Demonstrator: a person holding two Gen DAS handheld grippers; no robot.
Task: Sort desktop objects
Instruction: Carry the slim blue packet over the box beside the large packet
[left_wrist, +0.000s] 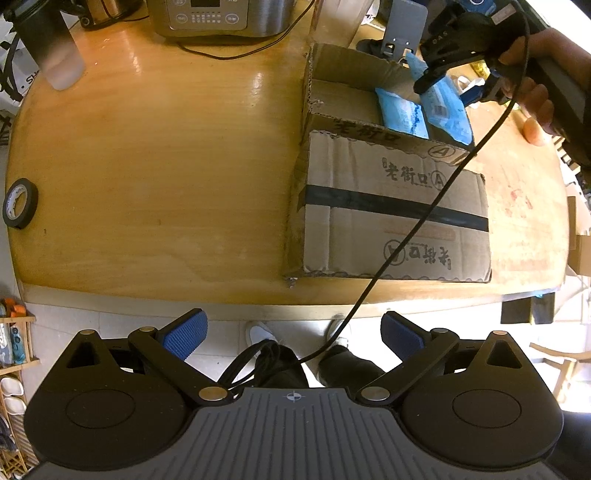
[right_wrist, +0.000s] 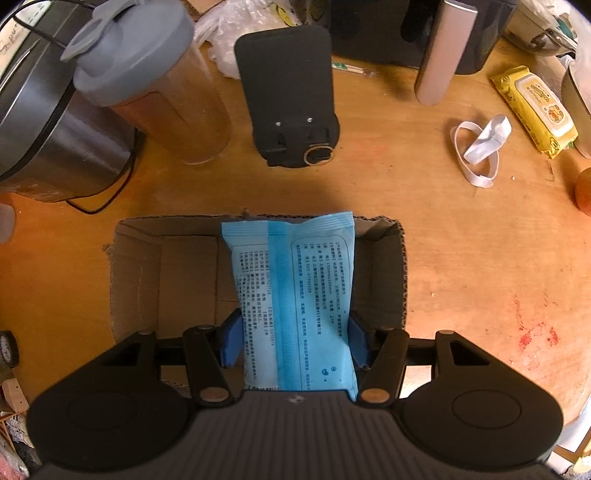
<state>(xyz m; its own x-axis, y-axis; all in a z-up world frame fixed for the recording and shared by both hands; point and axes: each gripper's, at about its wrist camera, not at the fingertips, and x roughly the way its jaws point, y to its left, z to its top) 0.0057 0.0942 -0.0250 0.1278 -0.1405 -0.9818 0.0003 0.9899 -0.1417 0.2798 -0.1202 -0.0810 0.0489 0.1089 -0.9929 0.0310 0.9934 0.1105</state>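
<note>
My right gripper (right_wrist: 293, 341) is shut on a blue tissue pack (right_wrist: 295, 295) and holds it over the open cardboard box (right_wrist: 147, 266). In the left wrist view the same gripper (left_wrist: 454, 85) hangs over the box (left_wrist: 391, 206) with the pack (left_wrist: 443, 110) in it, beside another blue pack (left_wrist: 400, 114) lying inside the box. My left gripper (left_wrist: 293, 332) is open and empty, held off the table's near edge, in front of the box.
A black tape roll (left_wrist: 20, 203) lies at the table's left edge. A rice cooker (left_wrist: 221, 14), a shaker bottle (right_wrist: 147, 85), a black stand (right_wrist: 291, 96), a white elastic band (right_wrist: 480, 144) and a yellow wipes pack (right_wrist: 533, 109) sit behind the box.
</note>
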